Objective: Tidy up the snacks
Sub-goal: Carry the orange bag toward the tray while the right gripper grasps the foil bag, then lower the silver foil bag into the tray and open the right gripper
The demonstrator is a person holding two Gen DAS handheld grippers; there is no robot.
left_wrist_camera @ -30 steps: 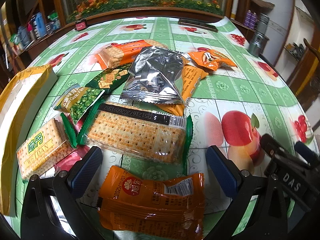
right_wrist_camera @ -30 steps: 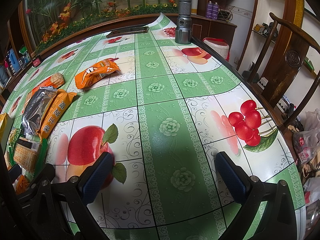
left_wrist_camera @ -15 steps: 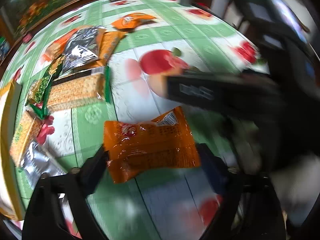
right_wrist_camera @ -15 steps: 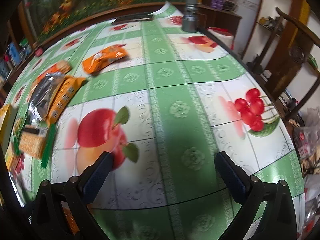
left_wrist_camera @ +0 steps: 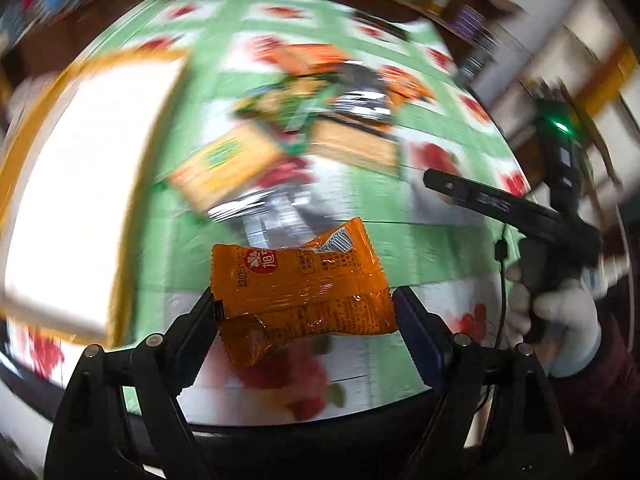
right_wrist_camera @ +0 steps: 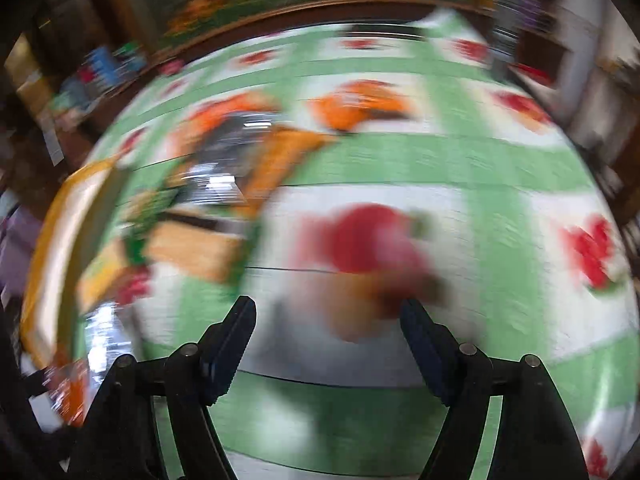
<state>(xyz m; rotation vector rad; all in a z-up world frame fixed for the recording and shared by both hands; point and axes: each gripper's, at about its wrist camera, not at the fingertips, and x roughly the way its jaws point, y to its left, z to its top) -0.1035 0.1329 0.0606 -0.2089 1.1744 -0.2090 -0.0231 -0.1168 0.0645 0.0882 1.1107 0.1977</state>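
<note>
My left gripper [left_wrist_camera: 306,312] is shut on an orange snack packet [left_wrist_camera: 300,284] and holds it above the table. Beyond it, blurred by motion, lies a heap of snacks [left_wrist_camera: 320,128]: cracker packs, a silver bag, orange and green packets. A yellow-rimmed white box [left_wrist_camera: 80,184] stands at the left. My right gripper [right_wrist_camera: 328,332] is open and empty above the green fruit-print tablecloth [right_wrist_camera: 460,160]; it also shows in the left wrist view [left_wrist_camera: 500,204], held by a gloved hand. The snack heap [right_wrist_camera: 224,184] and the box [right_wrist_camera: 60,240] are at its left.
The table edge runs along the bottom of the left wrist view [left_wrist_camera: 320,432]. Wooden shelves and a chair stand at the right, blurred. A flower display runs behind the table's far edge [right_wrist_camera: 320,4].
My left gripper has lifted the orange packet off the table and swung left toward the box. The right gripper has swung left too, and its jaws stand narrower.
</note>
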